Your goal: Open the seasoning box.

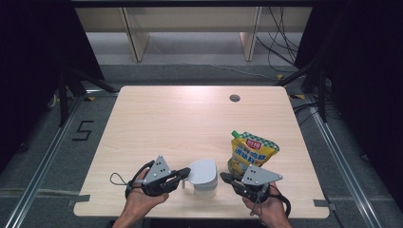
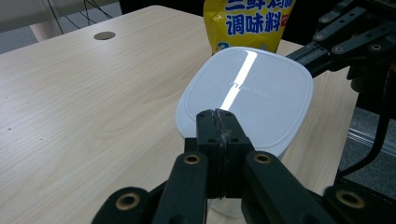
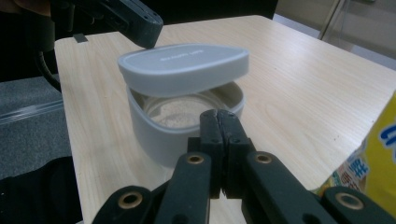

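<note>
A white container (image 1: 206,183) is sitting near the front edge of the wooden table (image 1: 180,118), and it serves as the landmark here. Its lid (image 1: 203,171) is resting tilted on top of it, raised on the side toward the right gripper, so that in the right gripper view the pale powdery contents (image 3: 180,114) are showing through the gap beneath the lid (image 3: 182,67).

The left gripper (image 1: 183,175) is sitting just to the left of the container, held in the person's left hand (image 1: 142,197). Its jaws are pressed together with no gap showing, and their tips are lying at the lid's near edge (image 2: 243,88) in the left gripper view; whether they are pinching that edge cannot be told.

The right gripper (image 1: 224,178) is hovering just to the right of the container, held in the person's right hand (image 1: 266,206). Its jaws are also pressed tight together, holding nothing, with the tips pointing at the container's wall (image 3: 159,135).

A yellow seasoning pouch (image 1: 249,152) with a green cap is lying just behind and to the right of the container, close beside the right gripper. A round cable hole (image 1: 235,98) is sitting well beyond the container, toward the table's far edge.
</note>
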`<state>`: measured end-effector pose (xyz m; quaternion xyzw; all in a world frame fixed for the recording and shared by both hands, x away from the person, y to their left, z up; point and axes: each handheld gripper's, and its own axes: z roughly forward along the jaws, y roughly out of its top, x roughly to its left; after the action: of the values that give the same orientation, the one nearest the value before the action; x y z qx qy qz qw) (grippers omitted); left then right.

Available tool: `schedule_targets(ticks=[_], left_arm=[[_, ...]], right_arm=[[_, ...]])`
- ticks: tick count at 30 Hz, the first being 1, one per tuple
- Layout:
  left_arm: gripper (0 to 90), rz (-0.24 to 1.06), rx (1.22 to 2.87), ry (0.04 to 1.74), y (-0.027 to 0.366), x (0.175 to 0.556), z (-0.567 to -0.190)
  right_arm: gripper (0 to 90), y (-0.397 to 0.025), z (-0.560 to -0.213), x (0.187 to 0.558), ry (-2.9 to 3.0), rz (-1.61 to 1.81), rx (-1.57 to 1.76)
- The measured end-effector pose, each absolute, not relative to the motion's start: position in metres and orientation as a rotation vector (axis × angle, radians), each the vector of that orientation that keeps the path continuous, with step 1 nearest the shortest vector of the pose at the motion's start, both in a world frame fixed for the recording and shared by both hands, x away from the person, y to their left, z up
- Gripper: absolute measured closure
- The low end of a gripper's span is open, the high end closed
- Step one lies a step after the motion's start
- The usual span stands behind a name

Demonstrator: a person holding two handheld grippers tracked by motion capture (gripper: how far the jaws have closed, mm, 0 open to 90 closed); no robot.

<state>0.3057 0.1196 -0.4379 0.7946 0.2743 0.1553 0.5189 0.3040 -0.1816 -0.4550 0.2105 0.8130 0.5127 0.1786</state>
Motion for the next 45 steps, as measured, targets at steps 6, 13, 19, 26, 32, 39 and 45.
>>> schedule_targets(ticks=[6,13,19,26,32,39,45], left_arm=[[87.7,0.379,1.906,0.64,0.12,0.306,-0.438],[75.1,0.359,1.878,0.647,0.124,0.301,-0.437],[46.8,0.337,1.901,0.647,0.135,0.292,-0.44],[33.1,0.34,1.976,0.703,0.15,0.278,-0.462],[30.1,0.35,1.985,0.75,0.157,0.273,-0.473],[28.0,0.337,1.992,0.781,0.156,0.269,-0.483],[28.0,0.348,1.996,0.775,0.155,0.267,-0.481]], right_arm=[[90.0,-0.174,-0.45,0.306,2.295,1.45,0.558],[90.0,-0.168,-0.446,0.306,2.286,1.467,0.526],[90.0,-0.161,-0.439,0.304,2.283,1.477,0.51],[90.0,-0.151,-0.429,0.305,2.262,1.485,0.471],[90.0,-0.141,-0.422,0.305,2.257,1.475,0.425],[89.4,-0.124,-0.415,0.302,2.256,1.462,0.379],[89.1,-0.114,-0.414,0.302,2.253,1.46,0.345]])
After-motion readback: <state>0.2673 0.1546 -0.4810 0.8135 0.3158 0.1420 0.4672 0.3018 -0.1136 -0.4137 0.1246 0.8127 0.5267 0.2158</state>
